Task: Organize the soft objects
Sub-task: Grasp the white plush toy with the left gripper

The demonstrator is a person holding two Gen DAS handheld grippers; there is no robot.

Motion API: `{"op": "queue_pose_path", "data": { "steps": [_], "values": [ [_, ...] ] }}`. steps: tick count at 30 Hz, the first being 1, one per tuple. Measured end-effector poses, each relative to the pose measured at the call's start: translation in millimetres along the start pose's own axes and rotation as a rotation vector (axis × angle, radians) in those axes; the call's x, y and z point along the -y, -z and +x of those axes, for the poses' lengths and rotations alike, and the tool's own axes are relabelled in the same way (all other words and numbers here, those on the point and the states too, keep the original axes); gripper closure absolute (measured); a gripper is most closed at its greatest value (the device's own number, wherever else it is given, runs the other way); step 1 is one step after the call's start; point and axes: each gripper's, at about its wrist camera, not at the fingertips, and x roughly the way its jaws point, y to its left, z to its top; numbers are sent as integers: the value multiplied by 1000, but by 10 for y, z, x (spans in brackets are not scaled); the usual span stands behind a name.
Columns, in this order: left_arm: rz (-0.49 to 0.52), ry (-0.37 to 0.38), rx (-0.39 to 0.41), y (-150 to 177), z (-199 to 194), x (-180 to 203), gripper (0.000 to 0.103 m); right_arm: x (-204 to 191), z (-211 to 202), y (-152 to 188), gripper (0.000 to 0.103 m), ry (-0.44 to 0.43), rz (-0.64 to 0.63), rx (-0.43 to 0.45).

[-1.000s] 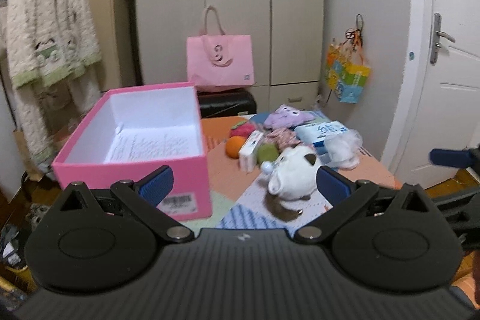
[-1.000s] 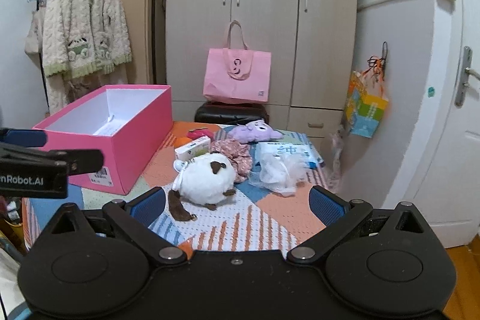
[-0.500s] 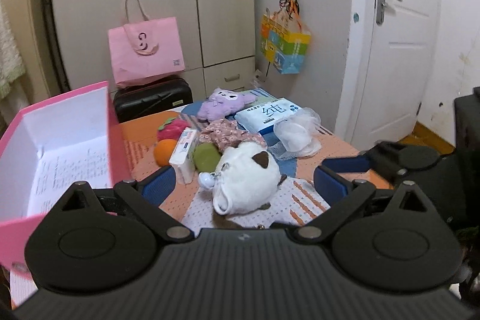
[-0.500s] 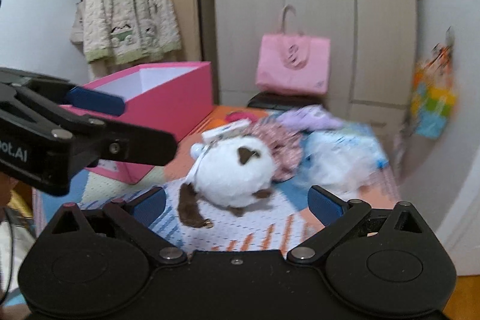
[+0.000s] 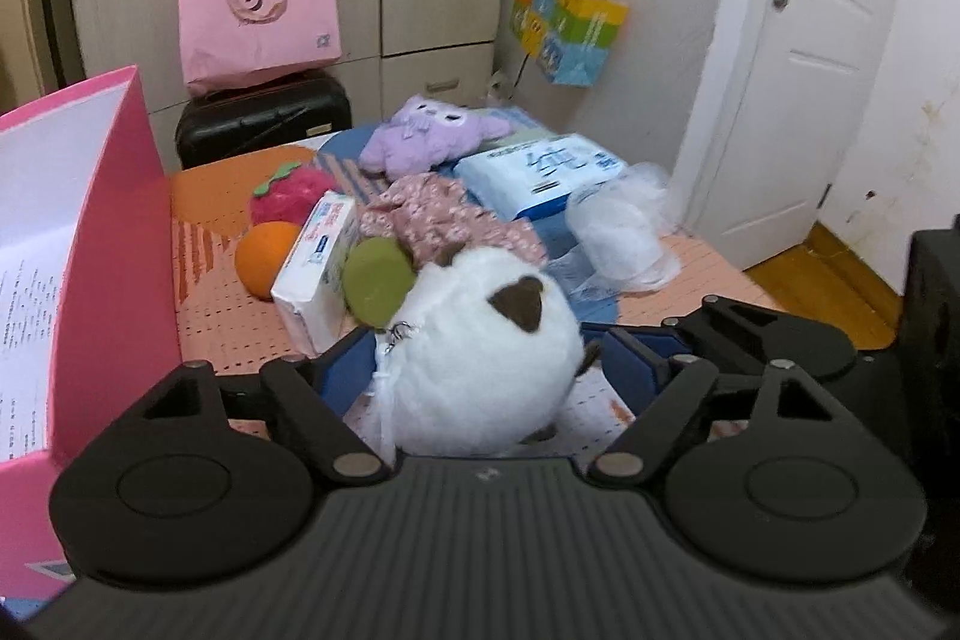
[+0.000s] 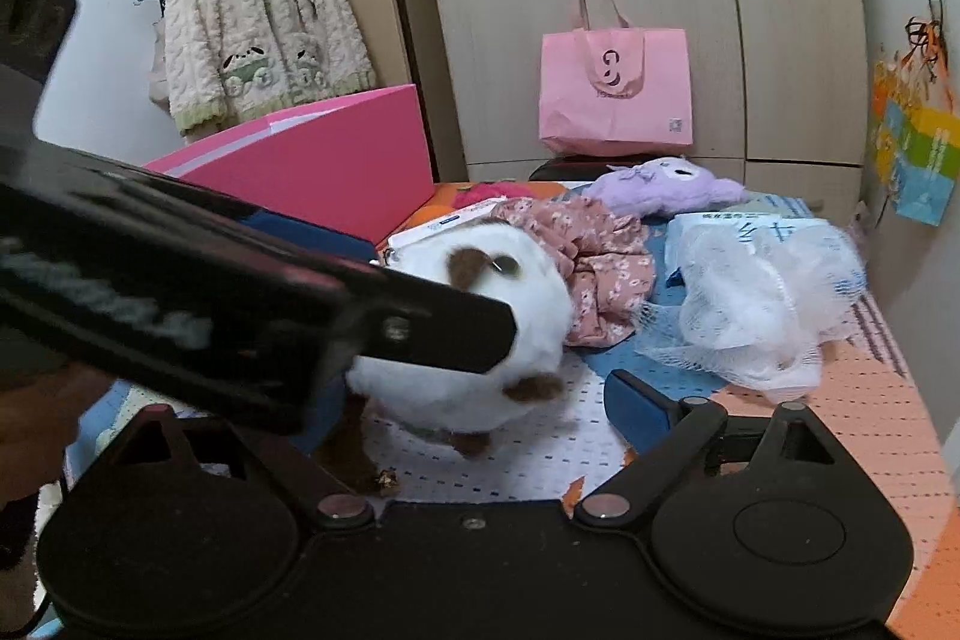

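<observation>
A round white plush [image 5: 480,370] with brown ears lies on the patterned mat, seen also in the right wrist view as the white plush [image 6: 492,316]. My left gripper [image 5: 489,364] is closing, the plush between its blue pads; no firm pressing shows. My right gripper [image 6: 480,400] is closing too, and its right pad [image 6: 636,400] stands a little clear of the plush. Its left finger is hidden behind the left gripper's black body [image 6: 240,292]. A purple plush [image 5: 432,136], floral cloth [image 5: 444,214] and white mesh [image 5: 624,232] lie behind.
An open pink box [image 5: 120,220] stands at the left. An orange [image 5: 264,250], a red plush fruit [image 5: 288,196], a green ball [image 5: 378,280], a small white carton [image 5: 318,262] and a tissue pack [image 5: 540,172] crowd the mat. A pink bag [image 5: 258,4] sits on a black suitcase [image 5: 264,118].
Both grippers came forward and down onto the white plush, and their jaws narrowed around it. The left gripper now crosses the right wrist view, and the pink box slid to the left edge.
</observation>
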Motion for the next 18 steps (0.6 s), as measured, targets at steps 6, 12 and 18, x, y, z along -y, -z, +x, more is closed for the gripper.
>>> {"op": "queue_pose_path", "data": {
  "steps": [6,12,18],
  "values": [
    [-9,5,-1,31,14,-43,34,-54,96,57,25,4,-60,14],
    [21,-42,9,89,30,27,36,-123,98,135,29,-8,-98,49],
    [17,-39,-28,126,-12,63,37,-153,64,164,32,-6,-89,73]
  ]
}}
